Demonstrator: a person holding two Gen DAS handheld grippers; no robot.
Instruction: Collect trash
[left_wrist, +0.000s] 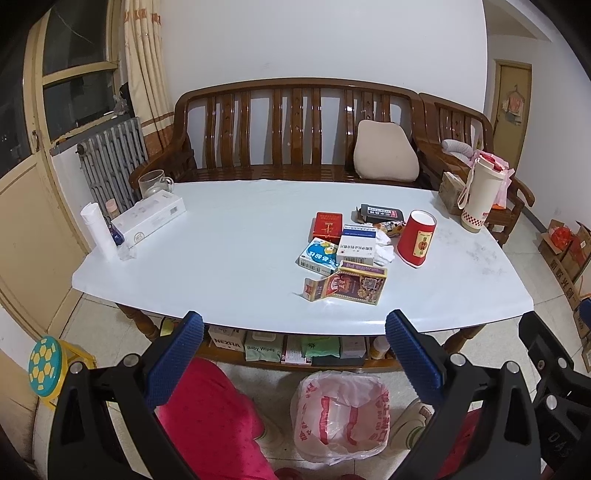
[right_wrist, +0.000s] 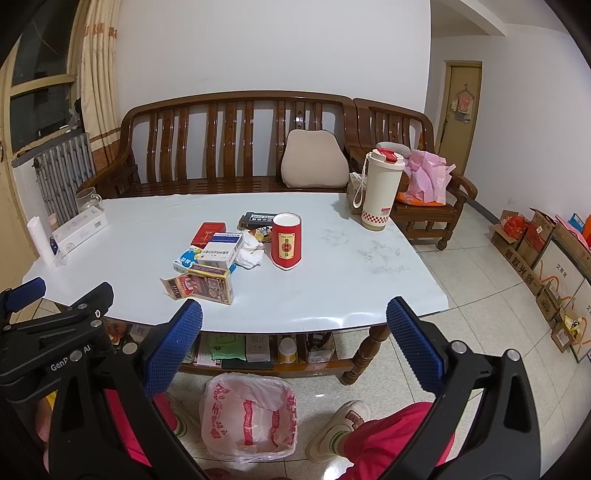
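left wrist view: the left gripper (left_wrist: 293, 332) hangs above the near edge of the table (left_wrist: 221, 258), its blue fingers (left_wrist: 173, 354) wide apart with nothing between them.
right wrist view: the right gripper (right_wrist: 294, 321) is also near the table edge, fingers wide apart and holding nothing.
trash: a heap lies on the table top, well apart from both grippers.
in the heap: a red paper cup (left_wrist: 416, 238) standing upside down, a crumpled tissue (left_wrist: 384, 253), a red box (left_wrist: 327, 225), a white and blue box (left_wrist: 356, 245), a dark box with an open flap (left_wrist: 351, 286).
bin: a bin with a pink plastic bag (left_wrist: 341, 417) sits on the floor in front of the table, between the person's legs in red trousers (left_wrist: 214, 417).
far right of table: a tall cream bottle with a red lid (left_wrist: 480, 192).
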